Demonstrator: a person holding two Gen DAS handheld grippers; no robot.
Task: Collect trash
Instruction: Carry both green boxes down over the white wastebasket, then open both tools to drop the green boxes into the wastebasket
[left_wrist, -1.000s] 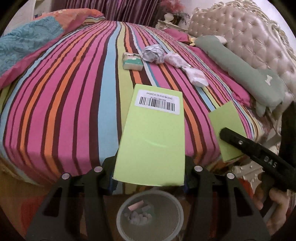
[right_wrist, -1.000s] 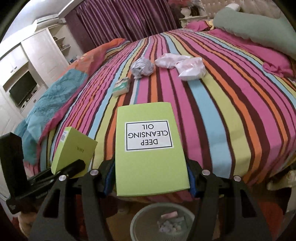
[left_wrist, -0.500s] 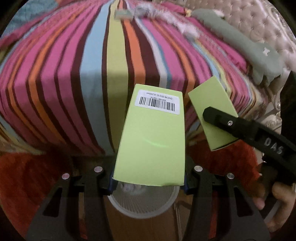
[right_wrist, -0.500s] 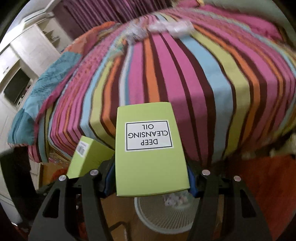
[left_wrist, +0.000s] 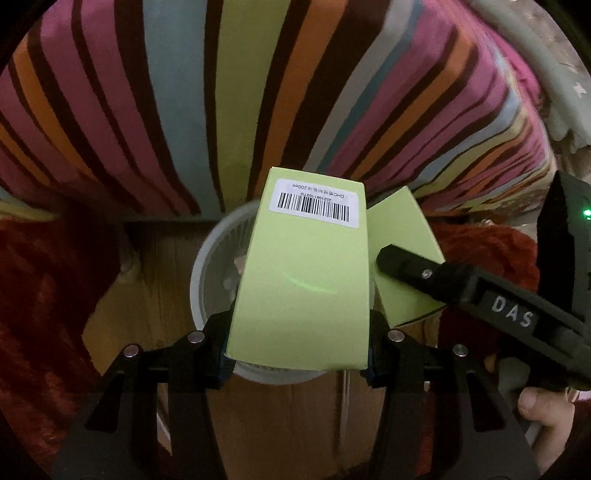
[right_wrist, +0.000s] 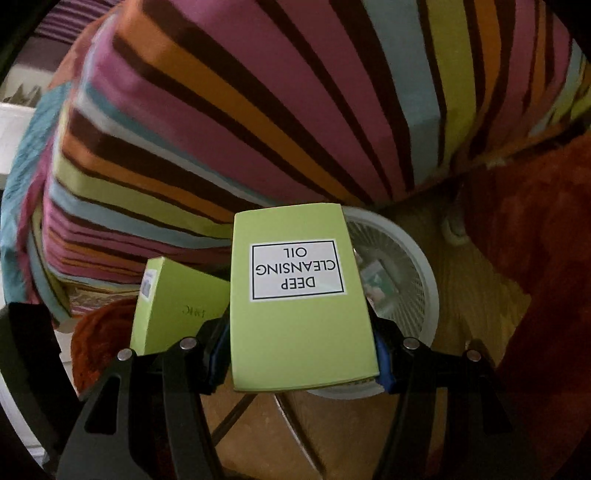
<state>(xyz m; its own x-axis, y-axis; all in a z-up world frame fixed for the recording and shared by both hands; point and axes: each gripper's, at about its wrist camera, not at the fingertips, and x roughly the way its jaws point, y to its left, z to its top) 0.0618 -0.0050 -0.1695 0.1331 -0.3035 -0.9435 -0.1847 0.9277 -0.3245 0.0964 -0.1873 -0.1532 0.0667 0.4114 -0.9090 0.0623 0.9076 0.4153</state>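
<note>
Above the white bin (left_wrist: 207, 266), my left tongs (left_wrist: 301, 347) gripping a barcoded green box (left_wrist: 306, 280), my right tongs (right_wrist: 299, 354) gripping a labelled green box (right_wrist: 295, 317).

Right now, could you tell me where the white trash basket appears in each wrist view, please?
Left wrist view: the white trash basket sits centre, mostly hidden behind the barcode box in the left gripper.
Right wrist view: the basket sits right of centre, behind the Deep Cleansing Oil box.
Shared landmark: the striped bedspread above it.
</note>
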